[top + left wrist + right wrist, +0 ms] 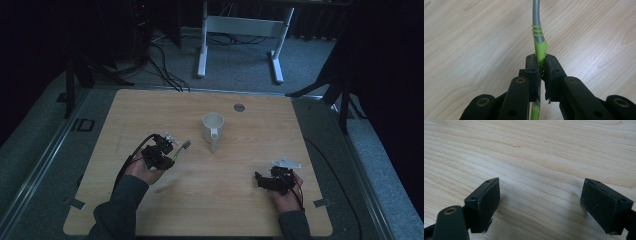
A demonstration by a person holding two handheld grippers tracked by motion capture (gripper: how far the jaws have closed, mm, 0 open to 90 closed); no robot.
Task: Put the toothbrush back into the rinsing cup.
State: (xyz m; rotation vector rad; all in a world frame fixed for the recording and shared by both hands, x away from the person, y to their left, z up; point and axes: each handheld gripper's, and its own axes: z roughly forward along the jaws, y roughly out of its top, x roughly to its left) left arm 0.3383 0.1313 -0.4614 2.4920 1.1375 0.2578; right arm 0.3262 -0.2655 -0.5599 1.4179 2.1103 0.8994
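- Fork: green plastic grip with three raised rings where it meets a smooth grey metal shaft; in the high view its tines point up and right, toward the mug.
- Left gripper: black jaws clamped on the green grip, pads pressed to both sides; the shaft runs straight out past the fingertips, above the table.
- In the high view the left gripper sits left of centre, with the fork projecting from it, well short of the mug.
- Mug: white, round, upright, near the table's middle; its inside looks pale, contents cannot be told.
- Right gripper: jaws spread wide, flat black pads facing each other, bare wood between them.
- Table: light wood, fine straight grain, rounded corners.
- Right gripper lies near the right front edge, well apart from mug and fork.
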